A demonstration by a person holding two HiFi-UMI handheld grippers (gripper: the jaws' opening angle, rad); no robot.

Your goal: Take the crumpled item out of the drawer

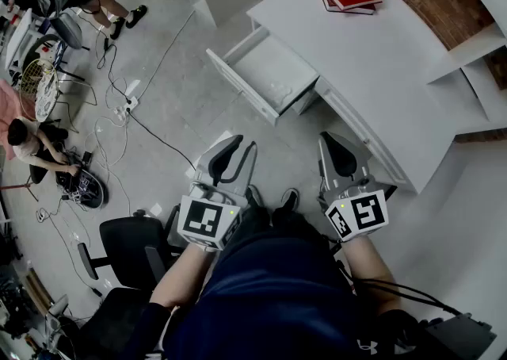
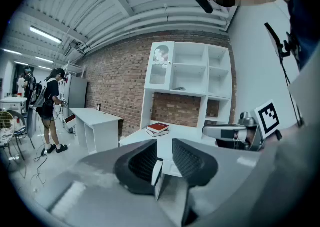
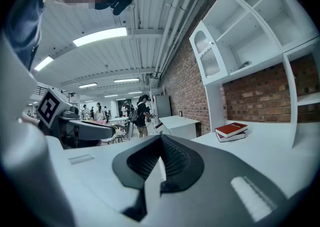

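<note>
Your left gripper (image 1: 241,152) is hanging just in front of your lap in the head view, and your right gripper (image 1: 339,148) is hanging beside it. The drawer (image 1: 238,77) is standing pulled out of the counter (image 1: 380,73), well apart from both. A small pale lump is lying in the drawer. It is probably the crumpled item (image 1: 279,87), but it is too small to be sure. Nothing else is showing in there. You are needing to step closer and come down from above.

Looking along the left gripper, its jaws are standing apart and holding nothing, ready to pinch.

Looking along the right gripper, its jaws are pressing together, empty. Two red books (image 3: 231,131) are lying on the counter.
</note>
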